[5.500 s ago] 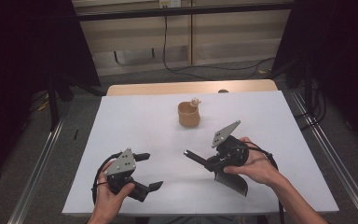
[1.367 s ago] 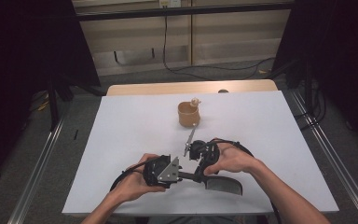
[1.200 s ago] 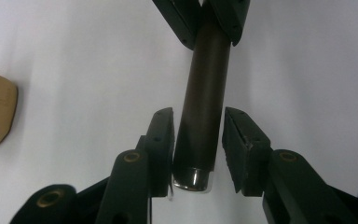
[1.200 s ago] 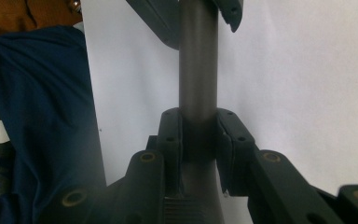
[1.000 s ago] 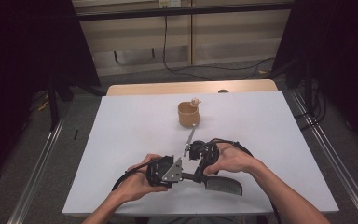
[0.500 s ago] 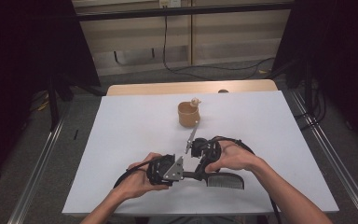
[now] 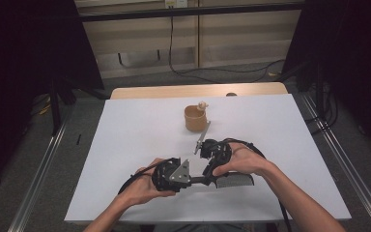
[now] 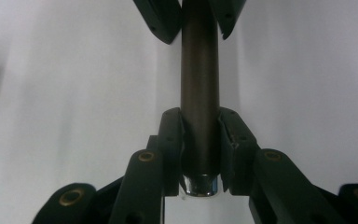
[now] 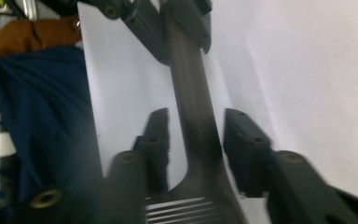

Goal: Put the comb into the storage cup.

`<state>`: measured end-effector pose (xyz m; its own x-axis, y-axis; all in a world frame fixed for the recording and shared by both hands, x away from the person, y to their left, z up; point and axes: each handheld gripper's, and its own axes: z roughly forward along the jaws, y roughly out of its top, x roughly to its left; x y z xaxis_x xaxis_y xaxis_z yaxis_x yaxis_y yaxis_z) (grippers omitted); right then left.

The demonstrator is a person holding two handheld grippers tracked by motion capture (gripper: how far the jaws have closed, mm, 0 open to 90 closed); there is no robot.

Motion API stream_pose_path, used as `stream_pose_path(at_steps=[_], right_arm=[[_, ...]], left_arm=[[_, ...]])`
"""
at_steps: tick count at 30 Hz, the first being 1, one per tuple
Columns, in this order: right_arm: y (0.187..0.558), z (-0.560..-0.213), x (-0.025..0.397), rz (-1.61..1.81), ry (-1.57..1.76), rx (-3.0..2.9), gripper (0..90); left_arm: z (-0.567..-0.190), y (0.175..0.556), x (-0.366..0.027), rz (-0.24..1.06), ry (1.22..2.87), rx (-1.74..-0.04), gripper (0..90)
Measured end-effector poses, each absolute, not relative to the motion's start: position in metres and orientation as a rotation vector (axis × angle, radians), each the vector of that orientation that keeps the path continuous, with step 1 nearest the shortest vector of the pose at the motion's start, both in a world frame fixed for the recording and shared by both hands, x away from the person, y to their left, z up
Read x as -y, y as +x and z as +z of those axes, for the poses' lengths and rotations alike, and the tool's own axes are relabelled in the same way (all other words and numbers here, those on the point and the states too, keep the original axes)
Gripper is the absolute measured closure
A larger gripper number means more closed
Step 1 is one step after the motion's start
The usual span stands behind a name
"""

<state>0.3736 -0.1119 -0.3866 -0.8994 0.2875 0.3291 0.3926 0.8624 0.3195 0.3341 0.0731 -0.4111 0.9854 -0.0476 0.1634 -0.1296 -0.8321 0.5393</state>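
High view: the hands have come together low at the table's near edge, both on a dark slotted spatula (image 7: 232, 180), so a handover looks underway.

Left gripper view: the left gripper (image 8: 200, 135) clamps the handle's metal-capped end.

Right gripper view: the right gripper (image 9: 193, 140) stands parted around the handle.

Left tool: my black two-jaw gripper (image 7: 192, 181) carried a grey three-cornered plate (image 7: 180, 173).
Jaw arms: black, with brass-ringed screw holes.
Cables: black, looped.
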Motion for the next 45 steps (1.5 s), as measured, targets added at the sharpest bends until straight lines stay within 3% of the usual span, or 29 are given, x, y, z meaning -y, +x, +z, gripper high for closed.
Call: stream_pose_path(at_steps=[10,18,22,45], right_arm=[[0.377,-0.377,0.131,-0.76,-0.681,2.787,26.4],[0.373,-0.361,0.159,-0.984,-0.828,2.784,10.6],[0.368,-0.363,0.167,-1.06,-0.892,2.793,6.1],[0.346,-0.361,0.215,-1.682,-1.182,2.707,4.5]], left_arm=[[-0.411,0.342,-0.082,0.148,2.499,0.015,72.9],[-0.412,0.344,-0.09,0.093,2.461,-0.074,72.9],[-0.413,0.343,-0.095,0.069,2.45,-0.107,72.9],[-0.425,0.358,-0.128,0.016,2.323,-0.301,72.8]])
